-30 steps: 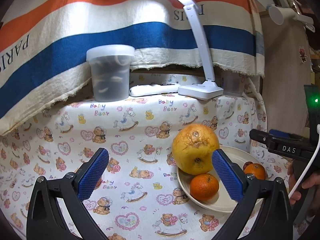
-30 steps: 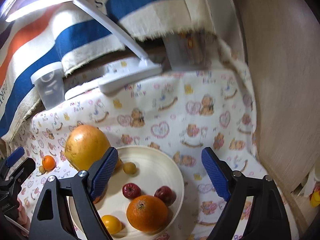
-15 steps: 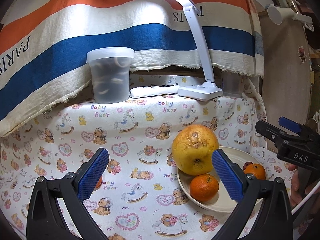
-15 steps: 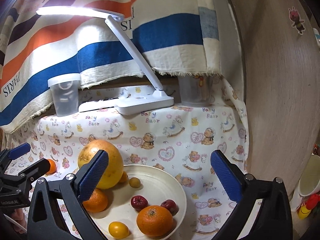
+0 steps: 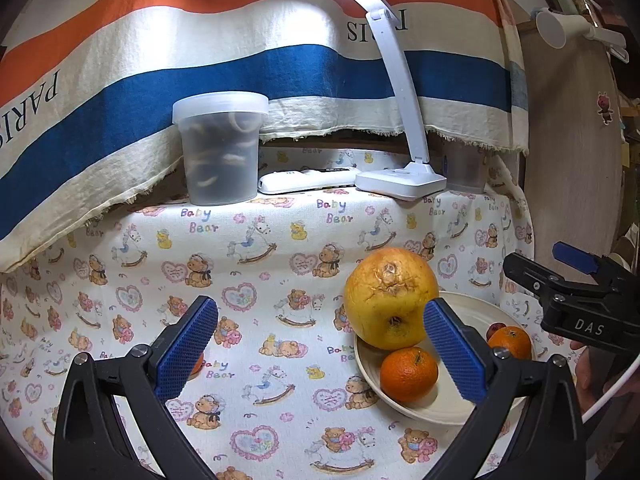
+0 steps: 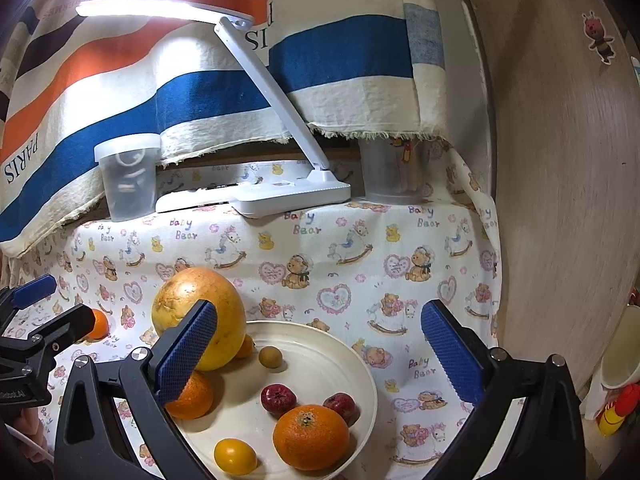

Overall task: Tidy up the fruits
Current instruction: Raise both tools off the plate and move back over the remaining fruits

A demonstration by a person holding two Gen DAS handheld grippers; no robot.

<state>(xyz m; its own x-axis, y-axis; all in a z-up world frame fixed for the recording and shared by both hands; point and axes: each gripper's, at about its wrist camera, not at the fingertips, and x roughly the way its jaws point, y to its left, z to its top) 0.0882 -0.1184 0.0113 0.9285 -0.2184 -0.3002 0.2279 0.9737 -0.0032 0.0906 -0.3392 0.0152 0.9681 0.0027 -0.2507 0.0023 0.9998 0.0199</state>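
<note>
A cream plate (image 6: 344, 364) (image 5: 460, 408) holds a large yellow grapefruit (image 6: 196, 316) (image 5: 390, 298), two oranges (image 6: 310, 436) (image 6: 192, 398), two small red fruits (image 6: 278, 400), a small yellow fruit (image 6: 234, 456) and a small brown fruit (image 6: 270, 357). One small orange (image 6: 98, 324) lies on the cloth left of the plate, partly hidden behind my left finger (image 5: 186, 352). My left gripper (image 5: 320, 354) is open and empty, left of the plate. My right gripper (image 6: 320, 360) is open and empty above the plate.
A white desk lamp (image 5: 400, 178), a lidded plastic tub (image 5: 220, 148), a white remote (image 5: 308, 180) and a cup (image 6: 390, 172) stand along the back under a striped cloth. A wooden panel (image 6: 560, 160) rises at right. A mug (image 6: 620, 352) sits at far right.
My right gripper has risen and pulled back from the plate, so its view now takes in more of the lamp and cloth. My left gripper has stayed still.
</note>
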